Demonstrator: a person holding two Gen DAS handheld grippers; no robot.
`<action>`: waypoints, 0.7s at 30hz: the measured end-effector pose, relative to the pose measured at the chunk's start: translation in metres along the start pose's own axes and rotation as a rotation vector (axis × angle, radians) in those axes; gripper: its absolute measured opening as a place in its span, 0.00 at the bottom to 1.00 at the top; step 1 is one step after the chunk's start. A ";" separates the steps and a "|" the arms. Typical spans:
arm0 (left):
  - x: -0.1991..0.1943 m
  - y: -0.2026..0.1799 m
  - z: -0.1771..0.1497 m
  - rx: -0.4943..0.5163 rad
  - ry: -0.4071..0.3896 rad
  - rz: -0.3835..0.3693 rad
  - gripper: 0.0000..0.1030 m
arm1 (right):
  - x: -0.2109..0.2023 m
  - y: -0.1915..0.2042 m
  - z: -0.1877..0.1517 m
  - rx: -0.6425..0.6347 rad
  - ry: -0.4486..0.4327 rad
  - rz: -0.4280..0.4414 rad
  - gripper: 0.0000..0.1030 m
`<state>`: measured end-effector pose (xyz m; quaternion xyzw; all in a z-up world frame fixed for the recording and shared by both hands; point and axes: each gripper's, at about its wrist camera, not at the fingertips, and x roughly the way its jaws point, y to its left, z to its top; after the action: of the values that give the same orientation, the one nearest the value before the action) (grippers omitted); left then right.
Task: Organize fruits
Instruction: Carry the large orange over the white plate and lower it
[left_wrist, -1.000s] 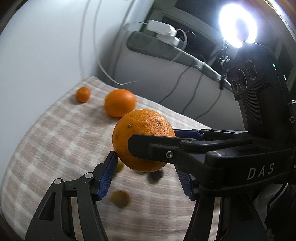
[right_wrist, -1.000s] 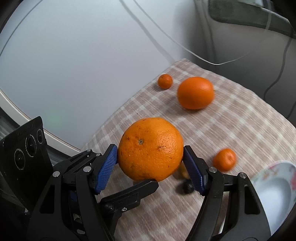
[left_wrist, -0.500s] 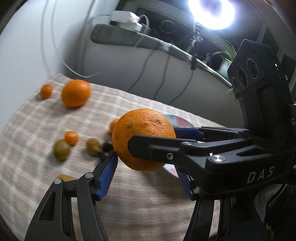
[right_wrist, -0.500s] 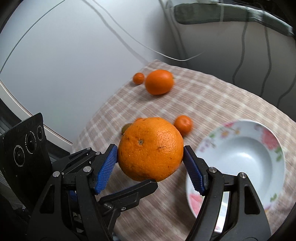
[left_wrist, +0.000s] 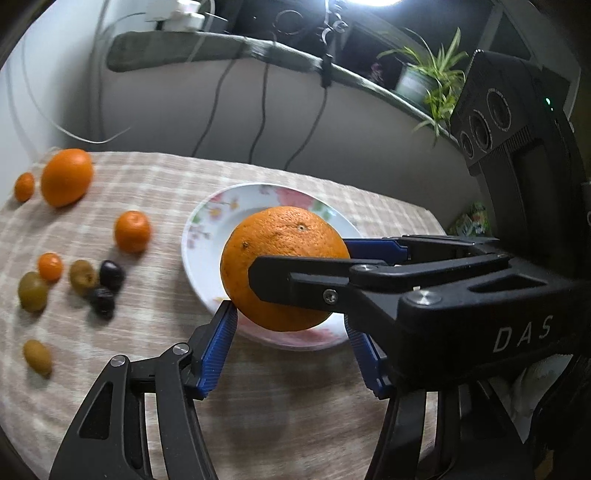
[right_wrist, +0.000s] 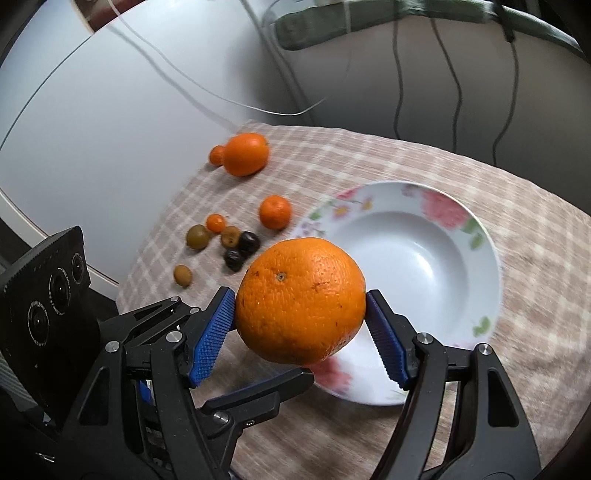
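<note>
Both grippers hold one large orange (left_wrist: 284, 267) between their blue pads, in the air above the near rim of a white flowered plate (left_wrist: 207, 229). My left gripper (left_wrist: 291, 347) grips it from one side and my right gripper (right_wrist: 301, 339) crosswise; the orange also shows in the right wrist view (right_wrist: 301, 301), with the plate (right_wrist: 424, 258) behind it. On the checked cloth lie another large orange (left_wrist: 66, 177), small mandarins (left_wrist: 132, 232), green olives or grapes (left_wrist: 33, 291) and dark ones (left_wrist: 110, 275).
The small table's cloth (left_wrist: 295, 406) ends at a white wall on the left. Behind stand a ledge with cables (left_wrist: 258, 122), a power strip and a potted plant (left_wrist: 424, 77). The loose fruit lies left of the plate (right_wrist: 236, 236).
Both grippers have swung right with the orange, from above the loose fruit near the wall to above the plate's near rim. The grip on the orange is unchanged.
</note>
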<state>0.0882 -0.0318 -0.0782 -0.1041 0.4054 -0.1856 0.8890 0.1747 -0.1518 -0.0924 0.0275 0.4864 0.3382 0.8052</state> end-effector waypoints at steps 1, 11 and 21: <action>0.002 -0.003 0.000 0.006 0.006 -0.002 0.58 | -0.002 -0.003 -0.001 0.005 0.000 -0.003 0.73; 0.017 -0.015 -0.001 0.037 0.047 -0.009 0.55 | -0.007 -0.024 -0.009 0.042 0.008 -0.013 0.73; 0.020 -0.018 -0.004 0.048 0.055 -0.007 0.55 | -0.003 -0.033 -0.014 0.064 0.022 -0.019 0.73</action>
<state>0.0930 -0.0567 -0.0888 -0.0789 0.4246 -0.2011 0.8792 0.1795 -0.1825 -0.1097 0.0452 0.5060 0.3152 0.8016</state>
